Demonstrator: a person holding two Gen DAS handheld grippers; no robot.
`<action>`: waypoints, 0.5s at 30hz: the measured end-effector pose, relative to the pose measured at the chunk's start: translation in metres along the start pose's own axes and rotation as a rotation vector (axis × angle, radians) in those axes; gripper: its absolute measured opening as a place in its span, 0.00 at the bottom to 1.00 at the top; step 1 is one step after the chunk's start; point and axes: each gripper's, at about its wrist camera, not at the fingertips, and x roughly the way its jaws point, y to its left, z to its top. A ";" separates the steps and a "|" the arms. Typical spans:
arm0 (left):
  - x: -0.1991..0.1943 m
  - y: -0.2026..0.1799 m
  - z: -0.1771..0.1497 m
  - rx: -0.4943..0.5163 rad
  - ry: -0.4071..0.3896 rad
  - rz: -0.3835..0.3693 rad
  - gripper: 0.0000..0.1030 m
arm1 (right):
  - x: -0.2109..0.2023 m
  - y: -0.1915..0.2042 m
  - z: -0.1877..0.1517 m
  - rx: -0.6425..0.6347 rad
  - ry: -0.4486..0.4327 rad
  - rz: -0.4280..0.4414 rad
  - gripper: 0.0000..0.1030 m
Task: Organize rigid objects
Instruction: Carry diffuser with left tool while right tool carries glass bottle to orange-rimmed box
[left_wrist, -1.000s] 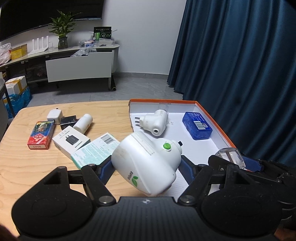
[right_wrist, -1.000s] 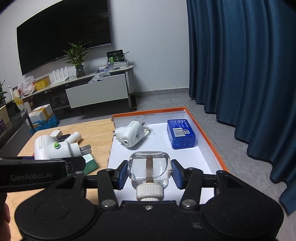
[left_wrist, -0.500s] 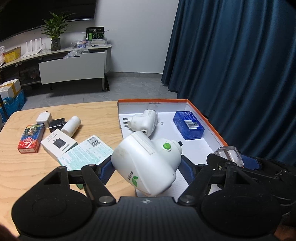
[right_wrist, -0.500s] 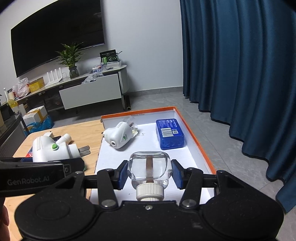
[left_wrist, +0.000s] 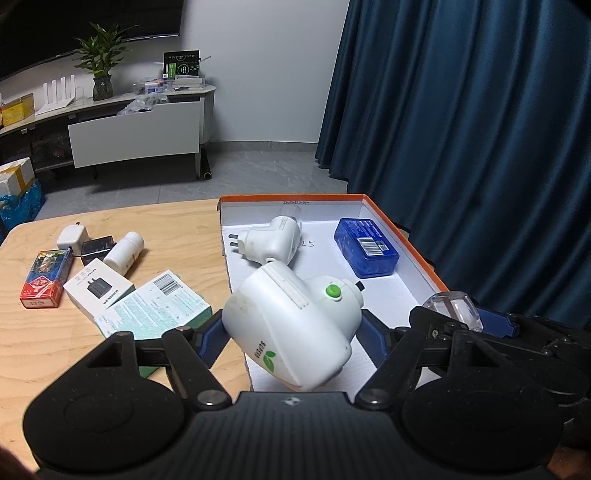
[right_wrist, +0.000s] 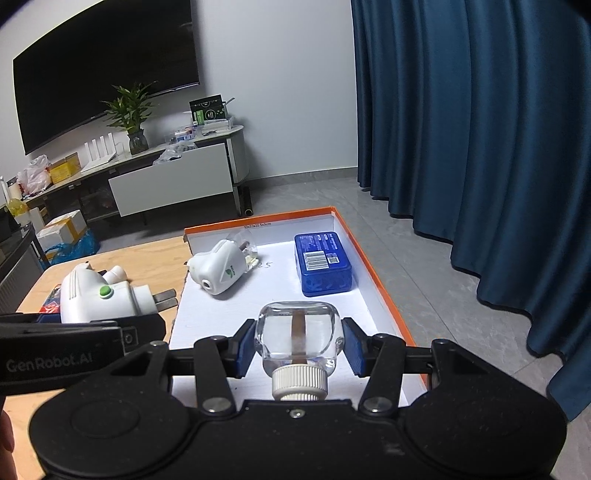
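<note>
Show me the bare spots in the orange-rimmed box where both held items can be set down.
The box floor is bare in its near half, this side of the white plug-in unit and the blue case, and in the strip between them. The far end is crowded. The table left of the box is cluttered with cartons.

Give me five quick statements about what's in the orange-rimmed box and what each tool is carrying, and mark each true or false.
1. The left tool holds a white plug-in device with a green button. True.
2. The right tool is empty. False: it grips a clear bottle with a white ribbed cap.
3. A blue case lies inside the orange-rimmed box. True.
4. The box holds nothing white. False: a second white plug-in device lies in it.
5. The red packet lies inside the box. False: it lies on the wooden table.
</note>
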 end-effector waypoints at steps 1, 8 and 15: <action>0.001 0.000 0.000 0.000 0.001 0.000 0.72 | 0.000 0.000 0.000 -0.001 0.000 0.000 0.58; 0.006 -0.002 0.001 -0.002 0.007 0.000 0.72 | 0.009 -0.003 0.002 0.000 0.008 0.001 0.58; 0.012 -0.007 0.001 0.000 0.018 -0.002 0.72 | 0.016 -0.009 0.003 0.002 0.018 -0.005 0.58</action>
